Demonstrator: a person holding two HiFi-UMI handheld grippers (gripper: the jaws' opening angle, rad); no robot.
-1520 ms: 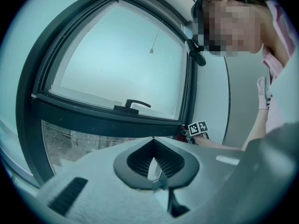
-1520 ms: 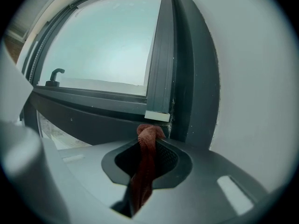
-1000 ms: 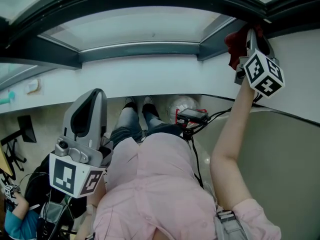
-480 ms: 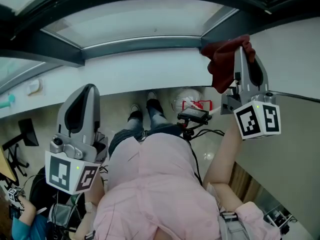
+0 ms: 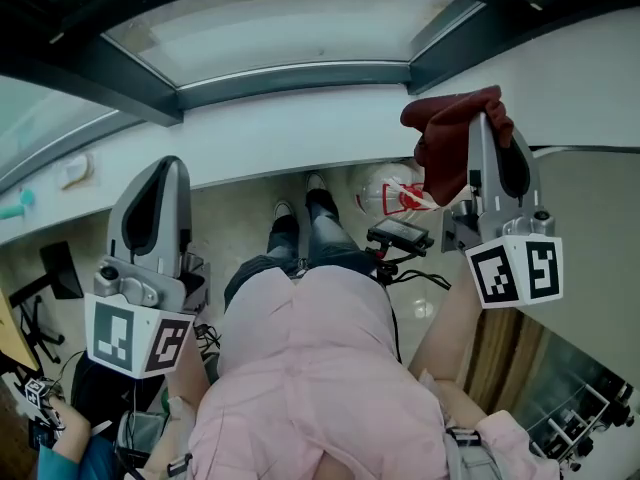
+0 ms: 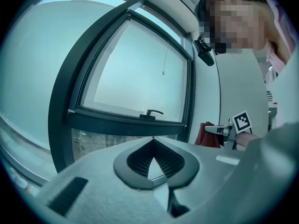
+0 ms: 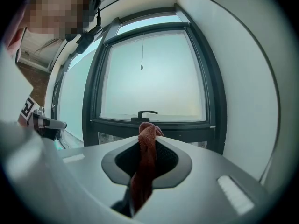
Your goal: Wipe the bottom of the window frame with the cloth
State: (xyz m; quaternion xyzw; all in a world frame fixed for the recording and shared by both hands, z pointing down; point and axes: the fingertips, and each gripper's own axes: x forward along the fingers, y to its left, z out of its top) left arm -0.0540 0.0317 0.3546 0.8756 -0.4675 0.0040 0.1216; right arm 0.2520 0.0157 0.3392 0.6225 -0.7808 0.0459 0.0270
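The dark red cloth (image 5: 445, 143) hangs bunched from my right gripper (image 5: 483, 118), which is shut on it and held in the air a short way off the window. In the right gripper view the cloth (image 7: 142, 171) sticks up between the jaws, level with the window frame's bottom bar (image 7: 187, 127) and its handle (image 7: 147, 113). The bottom bar (image 5: 290, 80) runs across the top of the head view. My left gripper (image 5: 163, 168) is lower at the left, shut and empty, tips together (image 6: 153, 139). It faces the frame (image 6: 117, 119); the cloth (image 6: 205, 135) shows at its right.
A white sill and wall (image 5: 300, 138) lie below the frame, and a white wall (image 5: 580, 78) stands at the right. On the floor near the person's feet sit a cabled device (image 5: 400, 236) and a white bag (image 5: 385, 190). Another person (image 5: 35, 433) is at lower left.
My right gripper, with the cloth, has come away from the frame's right corner, down and back toward the body. The left gripper has stayed low at the left.
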